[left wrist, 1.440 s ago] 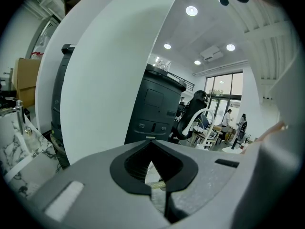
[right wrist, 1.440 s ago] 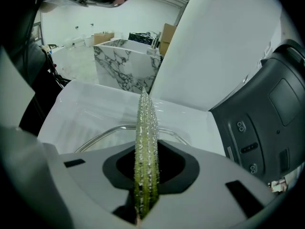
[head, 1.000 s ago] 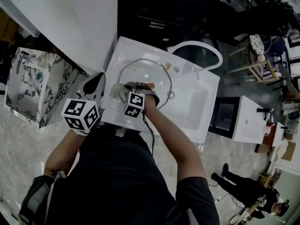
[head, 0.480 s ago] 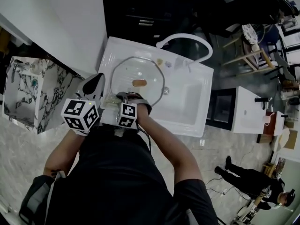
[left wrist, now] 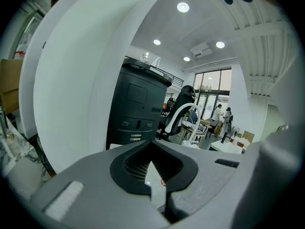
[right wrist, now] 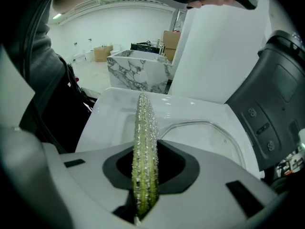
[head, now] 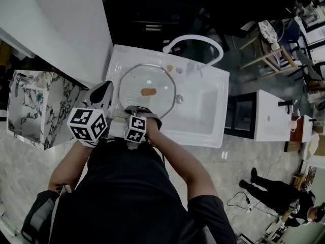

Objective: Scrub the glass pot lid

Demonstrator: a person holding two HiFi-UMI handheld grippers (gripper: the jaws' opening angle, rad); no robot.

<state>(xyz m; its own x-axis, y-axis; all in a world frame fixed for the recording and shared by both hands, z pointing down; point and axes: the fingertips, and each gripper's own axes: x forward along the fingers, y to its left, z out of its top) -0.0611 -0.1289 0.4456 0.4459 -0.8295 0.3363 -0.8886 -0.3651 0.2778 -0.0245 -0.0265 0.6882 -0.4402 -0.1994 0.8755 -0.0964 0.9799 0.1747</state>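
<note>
Marble veining covers a box [head: 30, 103] at the far left of my head view, standing on the floor. Next to it I have the left claw [head: 101, 93] raised beside the sink's left edge. Its own view shows the black pads [left wrist: 128, 163] drawn nearly together, only a thin slit between them and nothing held. The right claw [right wrist: 147, 175] is over the sink's near rim and clamps a yellow-green glittery scrub pad [right wrist: 144, 128], which I see edge-on, standing out past the jaws. That pad points along the white sink [head: 203, 111] ledge, and the glass pot lid [head: 147, 83] is just to its right. The lid lies flat in the left part of the sink, with a brownish spot at its centre. A white faucet [head: 195, 39] arches over the far rim. A person [head: 277, 192] stands well apart at lower right.
</note>
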